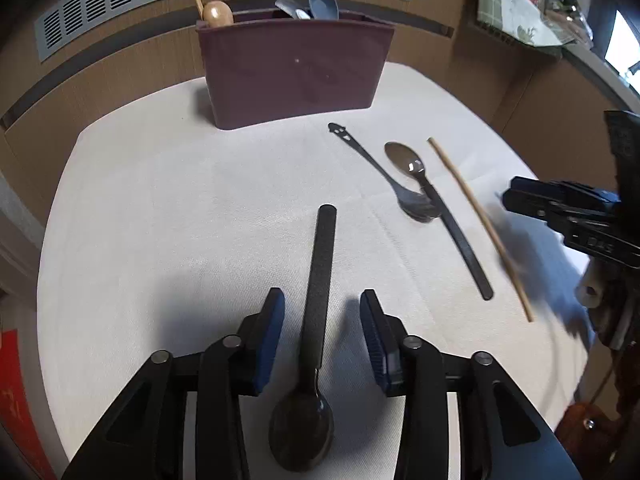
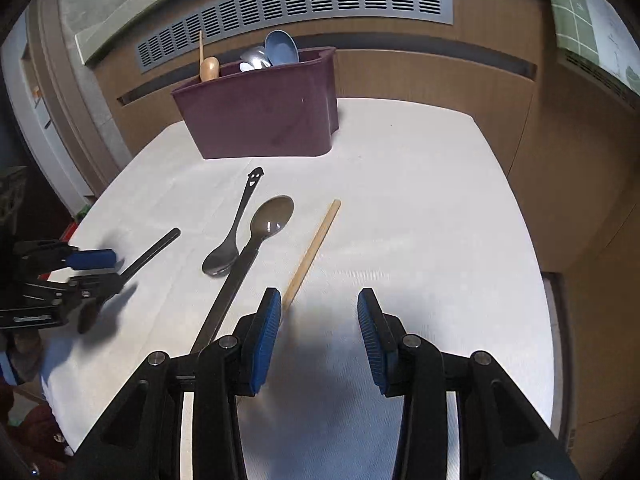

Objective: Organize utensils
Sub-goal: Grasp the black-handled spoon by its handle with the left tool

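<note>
Left tongs [image 1: 322,340] released, straddling black spoon [image 1: 316,320] on desk [image 1: 160,200]; right tongs [image 2: 318,332] released, near chopstick [image 2: 314,250], before maroon caddy [image 2: 260,120].

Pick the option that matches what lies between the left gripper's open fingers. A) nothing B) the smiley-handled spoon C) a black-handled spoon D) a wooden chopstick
C: in the left wrist view the black-handled spoon lies on the white tablecloth between the open fingers of the left gripper, untouched by either; the wooden chopstick lies farther right.
</note>
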A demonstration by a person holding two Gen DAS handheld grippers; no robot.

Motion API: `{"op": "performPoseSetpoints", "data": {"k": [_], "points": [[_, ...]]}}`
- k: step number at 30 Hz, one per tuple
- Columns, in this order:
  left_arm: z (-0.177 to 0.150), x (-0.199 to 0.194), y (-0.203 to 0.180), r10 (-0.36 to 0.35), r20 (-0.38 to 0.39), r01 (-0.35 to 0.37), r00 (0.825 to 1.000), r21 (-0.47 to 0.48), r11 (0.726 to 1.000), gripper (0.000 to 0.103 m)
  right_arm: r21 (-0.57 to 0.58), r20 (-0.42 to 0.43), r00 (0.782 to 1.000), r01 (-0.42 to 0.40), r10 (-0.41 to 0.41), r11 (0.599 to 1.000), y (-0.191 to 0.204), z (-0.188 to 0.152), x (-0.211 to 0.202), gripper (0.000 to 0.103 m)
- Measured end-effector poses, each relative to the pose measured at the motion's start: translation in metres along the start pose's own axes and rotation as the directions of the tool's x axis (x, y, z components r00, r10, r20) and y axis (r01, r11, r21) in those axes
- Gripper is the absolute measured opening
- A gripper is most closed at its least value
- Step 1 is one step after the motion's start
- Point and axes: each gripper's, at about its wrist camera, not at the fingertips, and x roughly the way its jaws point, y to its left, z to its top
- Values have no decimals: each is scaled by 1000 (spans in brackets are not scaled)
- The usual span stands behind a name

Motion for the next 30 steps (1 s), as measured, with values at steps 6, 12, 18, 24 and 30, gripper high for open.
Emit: {"op": "performPoseSetpoints", "data": {"k": [6, 12, 18, 24, 30], "points": [[6, 10, 1, 39, -7, -39, 999, -39, 998, 27, -26, 0, 1000, 29, -29, 999, 3, -3, 1, 36], [19, 12, 12, 27, 23, -23, 999, -132, 991, 13, 6, -19, 1000, 17, -17, 1000, 6, 4, 13, 36], [26, -18, 36, 23, 151, 18, 988, -266, 964, 13, 1, -15, 1000, 1, -1, 1000, 11, 14, 18, 34], [23, -55, 31, 35, 264, 40, 964, -275, 961, 12, 20, -51, 998, 48, -47, 999, 11, 27, 46, 24], [18, -69, 25, 17, 300, 65, 954, -262, 963, 12, -7, -56, 995, 80, -80, 997, 21, 33, 57, 16]]}}
